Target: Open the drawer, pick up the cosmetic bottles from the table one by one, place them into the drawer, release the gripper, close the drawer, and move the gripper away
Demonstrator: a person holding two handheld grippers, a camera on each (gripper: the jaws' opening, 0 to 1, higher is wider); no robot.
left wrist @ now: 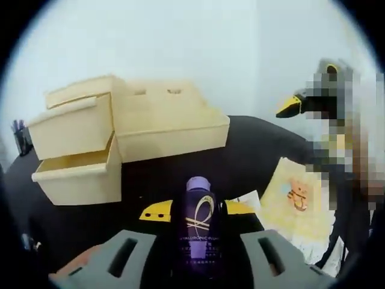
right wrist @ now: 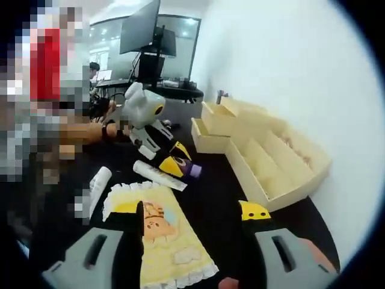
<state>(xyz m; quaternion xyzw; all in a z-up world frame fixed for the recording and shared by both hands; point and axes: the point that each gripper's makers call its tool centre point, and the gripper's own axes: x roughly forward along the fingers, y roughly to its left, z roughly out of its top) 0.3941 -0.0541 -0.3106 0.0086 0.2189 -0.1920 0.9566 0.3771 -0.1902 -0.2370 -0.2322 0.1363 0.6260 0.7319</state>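
Gripping a dark purple cosmetic bottle (left wrist: pixel 199 232), the left gripper (left wrist: pixel 198 253) is seen with its jaws clamped on the bottle's sides, the lilac cap pointing up and away toward a pale wooden drawer unit (left wrist: pixel 90 144). The lower drawer (left wrist: pixel 78 174) is pulled open and stands well ahead of the bottle, across a black table (left wrist: pixel 252 150). The bottle is judged to be a small, rigid, light plastic container with a smooth, glossy skin, so it may slip or twist if squeezed loosely; a hold across the middle of the body, below the cap, is judged best, as is shown. In the right gripper view, the right gripper (right wrist: pixel 186 253) is held with its jaws wide apart and nothing between them, above a yellow cloth (right wrist: pixel 162 235) with a tiger print. A white tube (right wrist: pixel 157 174) is seen lying beside the cloth, and another white tube (right wrist: pixel 99 180) lies further left; both are judged light, slightly soft and apt to roll
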